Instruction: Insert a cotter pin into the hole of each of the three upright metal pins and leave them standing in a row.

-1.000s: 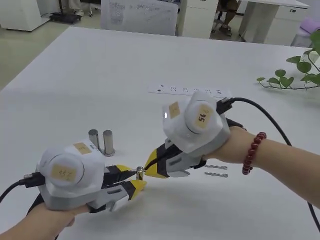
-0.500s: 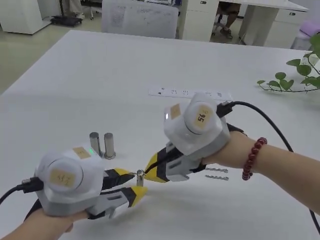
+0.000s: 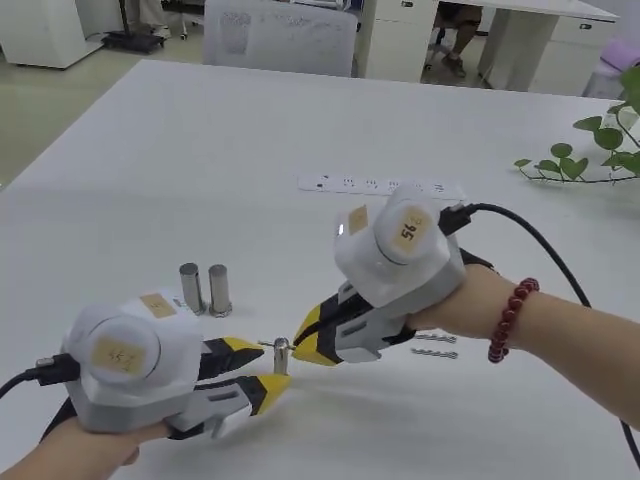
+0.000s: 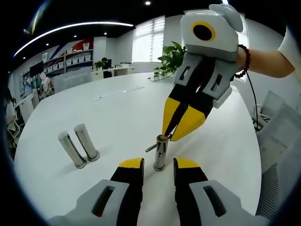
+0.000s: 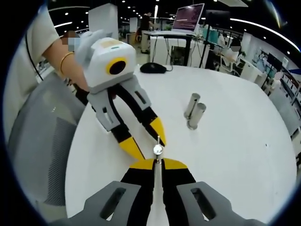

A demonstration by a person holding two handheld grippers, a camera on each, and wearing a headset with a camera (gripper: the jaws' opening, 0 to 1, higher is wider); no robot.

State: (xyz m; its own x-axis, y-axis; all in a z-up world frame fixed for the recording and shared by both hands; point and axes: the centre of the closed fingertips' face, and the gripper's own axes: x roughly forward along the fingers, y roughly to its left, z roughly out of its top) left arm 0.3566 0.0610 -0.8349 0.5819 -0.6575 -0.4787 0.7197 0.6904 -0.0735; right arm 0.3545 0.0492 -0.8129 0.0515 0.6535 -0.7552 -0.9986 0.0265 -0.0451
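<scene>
A short metal pin stands upright near the table's front edge. A cotter pin runs through the hole near its top. My right gripper is shut on that cotter pin, with its tips against the pin's head. My left gripper is open. Its yellow jaws stand either side of the pin's base without touching it. Two more upright metal pins stand side by side to the left. Two loose cotter pins lie on the table under my right hand.
A white power strip lies across the middle of the white table. Green plant leaves reach in at the right edge. The right gripper's black cable trails off to the right.
My left gripper has slid slightly down and left, away from the pin. My right gripper stays at the pin's head with the cotter pin. The headset view has shifted a little.
</scene>
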